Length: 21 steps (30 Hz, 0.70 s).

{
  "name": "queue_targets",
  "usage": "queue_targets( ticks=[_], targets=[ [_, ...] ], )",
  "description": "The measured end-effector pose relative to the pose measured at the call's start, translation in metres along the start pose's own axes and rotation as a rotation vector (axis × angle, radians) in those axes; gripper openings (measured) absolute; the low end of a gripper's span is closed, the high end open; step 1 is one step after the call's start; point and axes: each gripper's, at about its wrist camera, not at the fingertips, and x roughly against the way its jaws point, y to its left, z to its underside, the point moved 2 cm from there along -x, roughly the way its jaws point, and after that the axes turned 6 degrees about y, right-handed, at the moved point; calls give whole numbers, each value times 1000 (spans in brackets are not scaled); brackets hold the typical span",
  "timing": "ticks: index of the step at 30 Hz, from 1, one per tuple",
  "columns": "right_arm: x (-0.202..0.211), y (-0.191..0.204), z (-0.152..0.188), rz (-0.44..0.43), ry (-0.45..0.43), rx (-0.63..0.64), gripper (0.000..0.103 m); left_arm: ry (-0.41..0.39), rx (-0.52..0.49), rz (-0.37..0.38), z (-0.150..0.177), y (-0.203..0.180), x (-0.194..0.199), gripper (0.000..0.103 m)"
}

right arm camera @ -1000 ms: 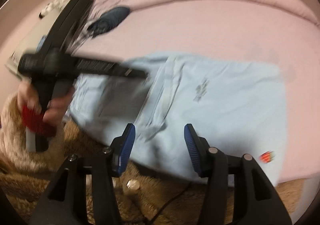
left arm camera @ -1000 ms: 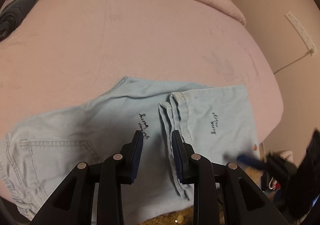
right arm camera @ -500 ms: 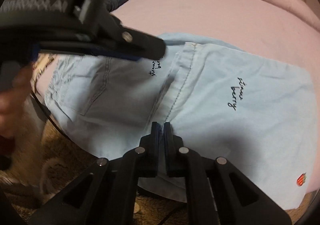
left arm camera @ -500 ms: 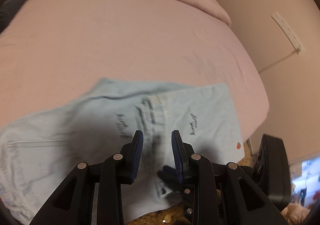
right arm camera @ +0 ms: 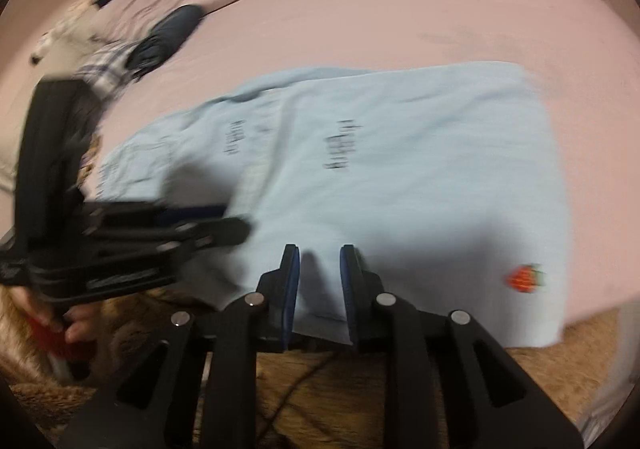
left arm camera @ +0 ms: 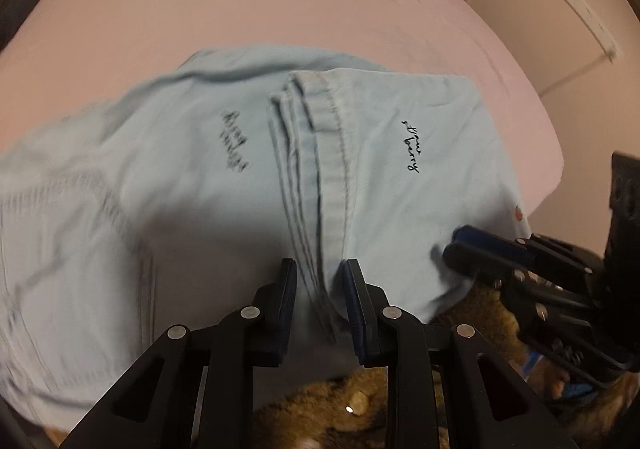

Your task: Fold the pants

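Note:
Light blue pants [left arm camera: 400, 209] lie folded across the pink bed [left arm camera: 280, 9], with the stacked leg hems running down the middle. My left gripper [left arm camera: 318, 285] hangs just over the near end of those hems; its jaws stand a little apart and the hem stack runs between them without being pinched. My right gripper [right arm camera: 319, 281] is at the near edge of the pants [right arm camera: 400, 169], left of the red strawberry patch [right arm camera: 524, 279]. Its jaws are opening, with the cloth edge between them. The right gripper's fingertips [left arm camera: 460, 245] also show at the right of the left wrist view.
A dark garment [right arm camera: 168, 33] and a plaid cloth [right arm camera: 104, 69] lie at the far left of the bed. A brown furry rug [right arm camera: 320, 389] covers the floor below the bed edge. A hand [right arm camera: 76, 325] holds the left gripper's red handle. The wall carries a white strip [left arm camera: 584, 21].
The left gripper has come down closer over the hems. The right gripper shut at the pants' near edge half a second ago; its jaws now stand apart, further right along that edge.

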Motion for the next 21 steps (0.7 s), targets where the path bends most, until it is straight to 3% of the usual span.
queue_targets(
  ticks=[8, 11, 14, 17, 21],
  targets=[
    [9, -20, -1, 19, -3, -55, 20, 10, 28, 7, 13, 6, -1, 27],
    [15, -16, -7, 97, -33, -55, 22, 15, 28, -6, 12, 2, -2, 27],
    [28, -35, 1, 141, -55, -67, 30, 19, 21, -14, 15, 3, 0, 27],
    [18, -48, 6, 153, -26, -101, 32, 21, 25, -10, 17, 5, 0, 27],
    [9, -49, 14, 172, -53, -57, 33, 22, 28, -17, 18, 5, -1, 27]
  ],
)
